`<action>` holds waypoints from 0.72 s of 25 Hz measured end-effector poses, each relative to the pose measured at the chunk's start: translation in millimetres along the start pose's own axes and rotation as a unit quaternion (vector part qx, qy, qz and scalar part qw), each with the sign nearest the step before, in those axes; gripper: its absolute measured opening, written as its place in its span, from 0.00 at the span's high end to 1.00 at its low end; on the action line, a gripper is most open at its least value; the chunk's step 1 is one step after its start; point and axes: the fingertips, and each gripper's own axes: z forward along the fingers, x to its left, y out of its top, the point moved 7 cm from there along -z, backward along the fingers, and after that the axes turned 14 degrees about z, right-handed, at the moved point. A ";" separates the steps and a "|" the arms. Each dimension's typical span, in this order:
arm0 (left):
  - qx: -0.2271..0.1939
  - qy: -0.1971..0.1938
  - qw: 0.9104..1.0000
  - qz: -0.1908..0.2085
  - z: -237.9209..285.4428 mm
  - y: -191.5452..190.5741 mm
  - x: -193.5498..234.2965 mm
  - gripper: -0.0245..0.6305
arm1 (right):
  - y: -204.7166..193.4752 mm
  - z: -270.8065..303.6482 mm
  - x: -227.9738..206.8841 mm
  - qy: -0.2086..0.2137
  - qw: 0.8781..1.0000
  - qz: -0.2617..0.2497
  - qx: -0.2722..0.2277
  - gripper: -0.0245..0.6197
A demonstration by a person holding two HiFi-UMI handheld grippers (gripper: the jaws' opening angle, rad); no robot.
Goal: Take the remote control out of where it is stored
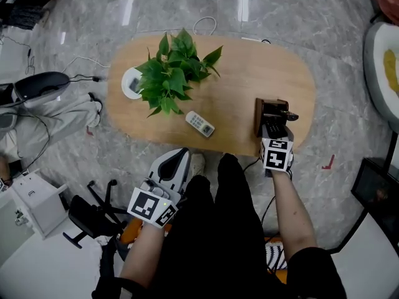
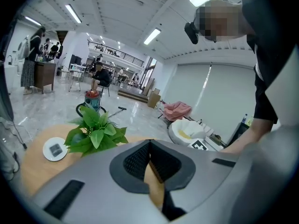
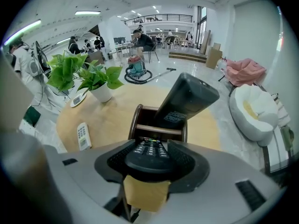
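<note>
Jaws of right gripper clamp the top end of the black remote, which stands in the wooden holder at the tabletop's 4 o'clock edge. Grasp looks done; the lift-out is left. Left gripper jaws are near together, empty, off the tabletop at 7 o'clock.

Below and ahead of my right gripper, a pale oval wooden tabletop stands on a glossy grey marble floor. Beyond the gripper I look down a deep hall with white walls, long ceiling strip lights and a railed balcony at the far end. Straight ahead, a canister vacuum cleaner sits on the floor near a seated person. To the gripper's right are a round white seat, a pink heap of fabric and cardboard boxes.
</note>
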 end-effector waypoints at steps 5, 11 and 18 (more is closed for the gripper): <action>-0.006 -0.006 1.000 0.003 -5.3 -1.6 -3.8 0.95 | 1.0 -22.6 2.7 -0.001 1.000 -0.007 -0.019 0.62; -0.021 -0.029 0.999 0.013 -5.5 6.0 -11.0 0.95 | 5.2 -68.4 -1.0 -0.004 0.998 -0.001 -0.056 0.62; -0.031 -0.059 0.998 0.022 -5.4 13.7 -20.6 0.95 | 1.9 -117.2 -11.4 -0.021 0.996 0.013 -0.091 0.62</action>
